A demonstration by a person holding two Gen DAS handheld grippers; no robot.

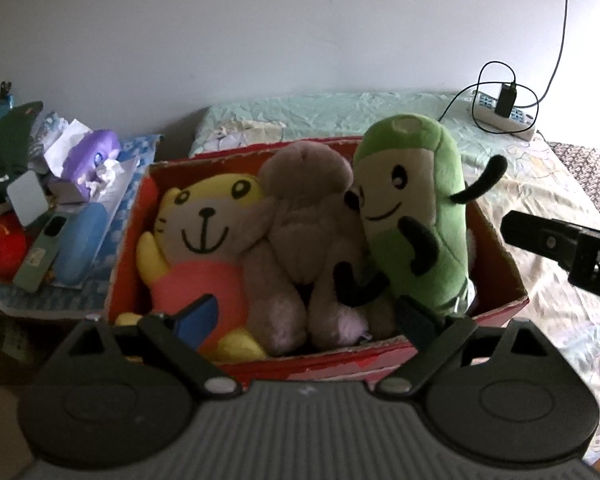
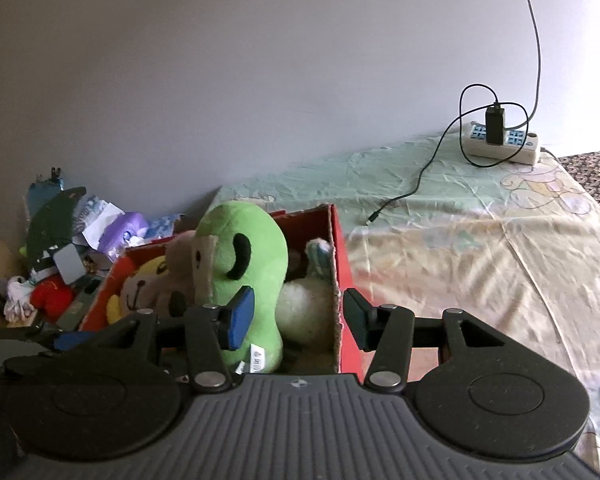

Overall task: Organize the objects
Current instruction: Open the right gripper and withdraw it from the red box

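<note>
A red cardboard box (image 1: 500,280) on the bed holds several plush toys. A yellow and pink cat plush (image 1: 204,240) lies at its left, a brown bear plush (image 1: 300,216) in the middle, and a green plush (image 1: 420,208) stands upright at the right. My left gripper (image 1: 306,316) hovers open over the box's near edge, nothing between its pads. My right gripper (image 2: 298,320) is open: its blue pad sits in front of the green plush (image 2: 252,256) without pressing, and its other finger is outside the box wall (image 2: 342,264). A white plush (image 2: 308,308) lies behind the green one.
A clutter pile with a purple toy (image 1: 92,156), a blue case (image 1: 80,248) and a red item (image 1: 0,244) sits left of the box. A power strip (image 2: 500,144) with a charger and cable lies on the bedsheet (image 2: 480,248) at the far right.
</note>
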